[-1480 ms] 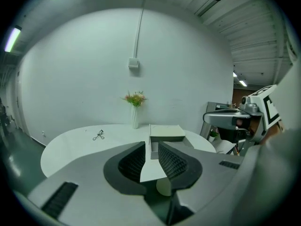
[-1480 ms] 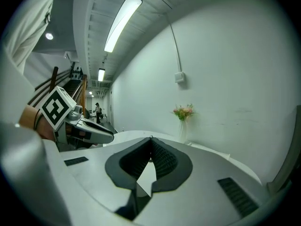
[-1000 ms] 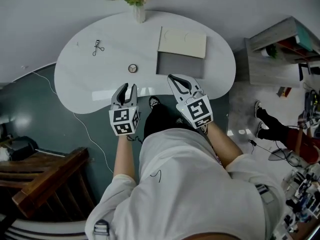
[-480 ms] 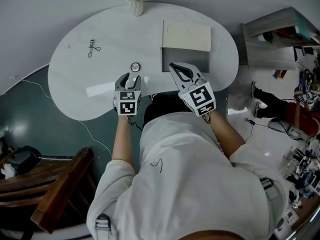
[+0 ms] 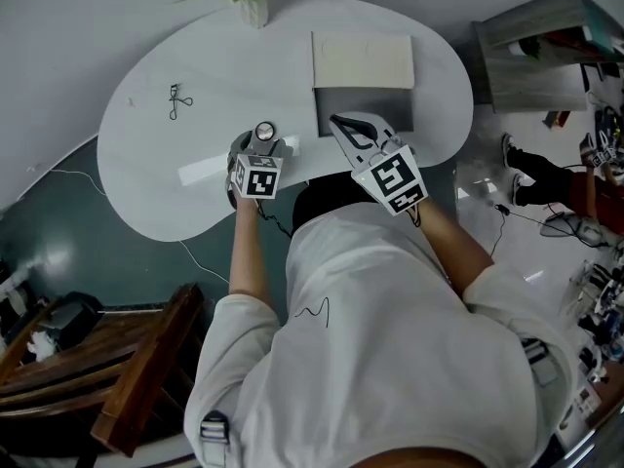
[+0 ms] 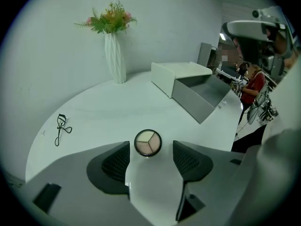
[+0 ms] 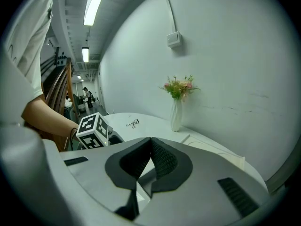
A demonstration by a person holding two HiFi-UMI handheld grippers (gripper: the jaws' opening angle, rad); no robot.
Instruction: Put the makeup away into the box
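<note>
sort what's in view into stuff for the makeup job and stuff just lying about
For the job:
round eyeshadow compact
eyelash curler, probably
open grey box

Just lying about:
vase of flowers
shelf unit

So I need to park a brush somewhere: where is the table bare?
Bare: the wide middle between the eyelash curler, the vase and the box lid. Crowded: the near edge, round the compact and the open box.
</note>
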